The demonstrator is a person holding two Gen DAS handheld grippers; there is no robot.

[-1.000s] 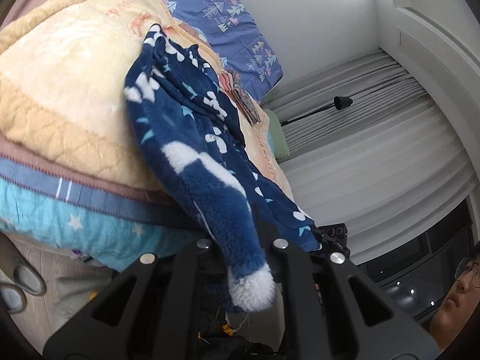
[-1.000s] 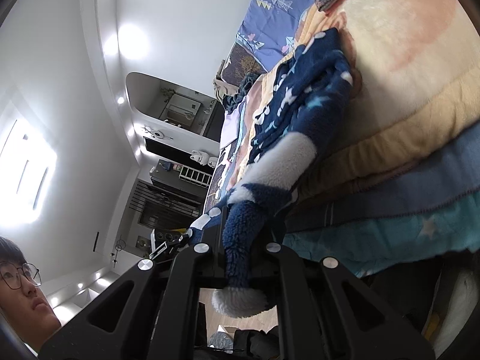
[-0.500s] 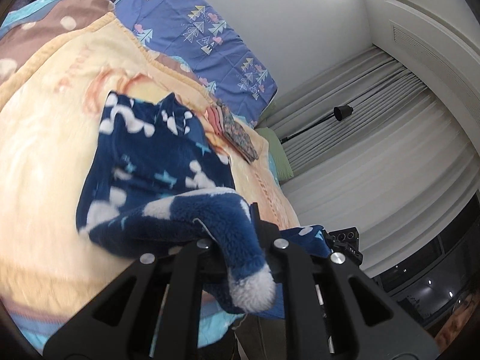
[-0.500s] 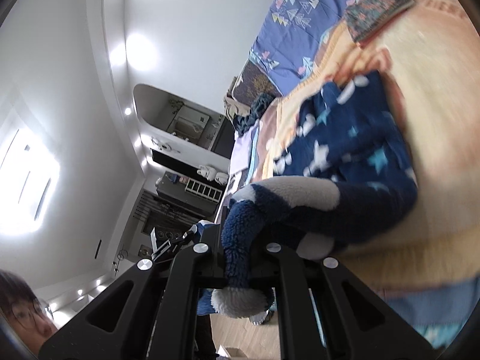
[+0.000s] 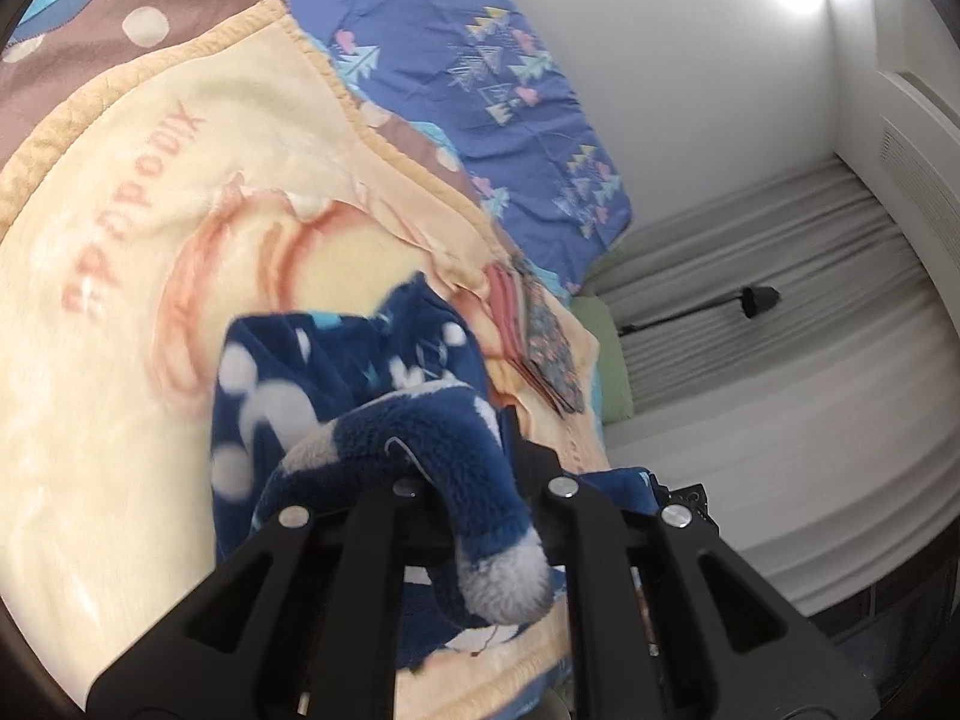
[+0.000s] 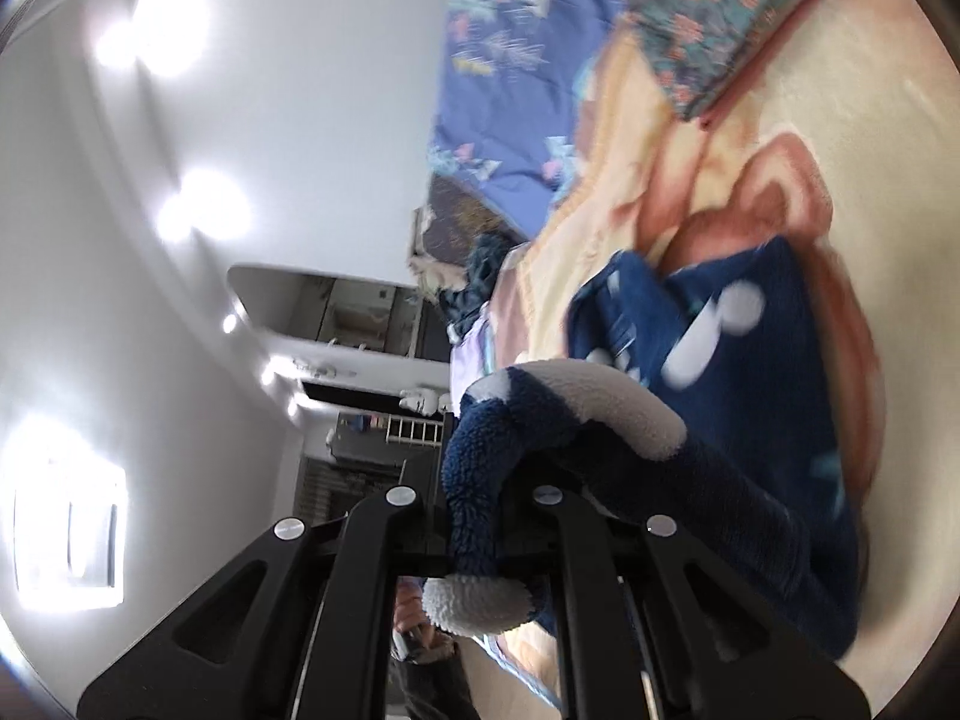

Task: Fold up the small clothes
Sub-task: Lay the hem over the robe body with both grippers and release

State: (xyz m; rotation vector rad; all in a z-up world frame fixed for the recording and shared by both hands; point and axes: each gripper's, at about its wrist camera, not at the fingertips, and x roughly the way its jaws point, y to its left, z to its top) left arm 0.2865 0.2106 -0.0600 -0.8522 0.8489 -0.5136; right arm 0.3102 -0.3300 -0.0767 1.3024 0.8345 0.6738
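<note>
Bed [image 5: 492, 90], cream blanket [image 5: 120, 360] bearing navy fleece garment [image 5: 360, 372] and folded floral cloth [image 5: 549, 354]

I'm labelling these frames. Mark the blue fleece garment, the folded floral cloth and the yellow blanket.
Garment [image 5: 360, 372], left wrist view, on its spread blue body.
Floral cloth [image 6: 720, 18], right wrist view, on its patterned top face.
Blanket [image 5: 108, 390], left wrist view, on a bare cream patch left of the garment.

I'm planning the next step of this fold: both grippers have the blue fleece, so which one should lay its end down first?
Probably the left gripper: shut on the blue fleece garment, it looks down onto the yellow blanket. The right gripper, also shut on it, is rolled sideways, half facing the room.
</note>
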